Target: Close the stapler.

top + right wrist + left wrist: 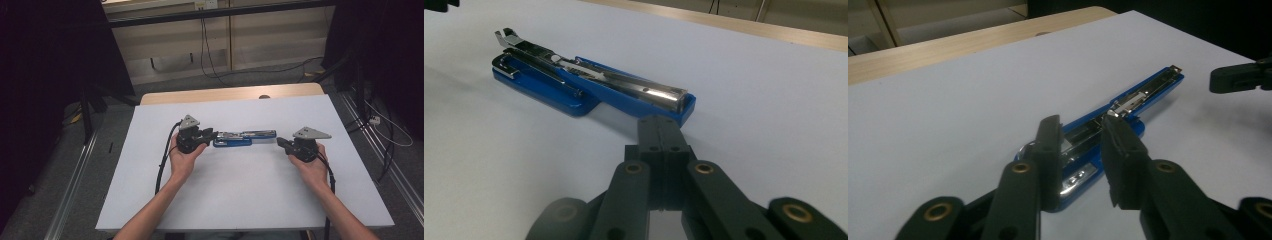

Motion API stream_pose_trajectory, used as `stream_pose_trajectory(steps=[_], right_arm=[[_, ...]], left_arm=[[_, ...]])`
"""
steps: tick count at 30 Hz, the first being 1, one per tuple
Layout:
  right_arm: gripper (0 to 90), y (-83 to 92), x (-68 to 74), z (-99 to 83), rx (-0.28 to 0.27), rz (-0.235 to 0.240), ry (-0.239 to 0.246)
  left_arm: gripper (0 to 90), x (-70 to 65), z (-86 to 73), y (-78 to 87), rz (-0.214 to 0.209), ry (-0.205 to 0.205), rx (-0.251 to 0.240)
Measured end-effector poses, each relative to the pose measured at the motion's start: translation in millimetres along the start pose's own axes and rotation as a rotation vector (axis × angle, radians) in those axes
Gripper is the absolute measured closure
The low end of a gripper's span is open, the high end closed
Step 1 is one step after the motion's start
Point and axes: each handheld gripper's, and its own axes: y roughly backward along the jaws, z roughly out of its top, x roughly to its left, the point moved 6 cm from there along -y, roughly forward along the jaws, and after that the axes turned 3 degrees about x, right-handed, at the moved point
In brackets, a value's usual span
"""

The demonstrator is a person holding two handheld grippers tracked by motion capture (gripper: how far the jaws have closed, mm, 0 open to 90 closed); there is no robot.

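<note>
A blue stapler [245, 135] with chrome inner parts lies folded open flat at the middle of the white table [225, 200]. In the left gripper view the stapler [1148, 90] runs away from my left gripper [1080, 125], whose jaws stand on either side of its near end with the pads against its sides. From above, that left gripper [212, 135] is at the stapler's left end. My right gripper [280, 141] is shut with nothing in it. In the right gripper view its tips [659, 125] sit right at the stapler's [589, 82] near blue end.
A strip of bare wood [225, 94] runs along the table's far edge. Beyond it are a wall with hanging cables [205, 45] and dark stands on both sides. The near half of the white surface is bare apart from the person's forearms.
</note>
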Motion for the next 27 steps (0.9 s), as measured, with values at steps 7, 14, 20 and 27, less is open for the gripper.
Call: stream_pose_trajectory(steps=[7, 14, 20, 27], right_arm=[[90.0, -0.6, -0.3, 0.7, 0.002, -0.001, 0.002], [90.0, -3.8, 2.8, 1.1, 0.005, 0.011, 0.000], [90.0, -5.4, 3.2, 0.9, 0.016, 0.009, 0.003], [90.0, -5.7, 0.8, 1.3, 0.022, 0.006, 0.000]], left_arm=[[87.6, 3.4, -6.9, -6.4, 0.012, -0.026, 0.024], [90.0, 4.4, -14.8, -17.7, 0.003, -0.037, 0.058], [90.0, 5.5, -18.8, -22.7, 0.017, -0.037, 0.072], [90.0, 6.5, -22.1, -26.5, 0.016, -0.034, 0.083]])
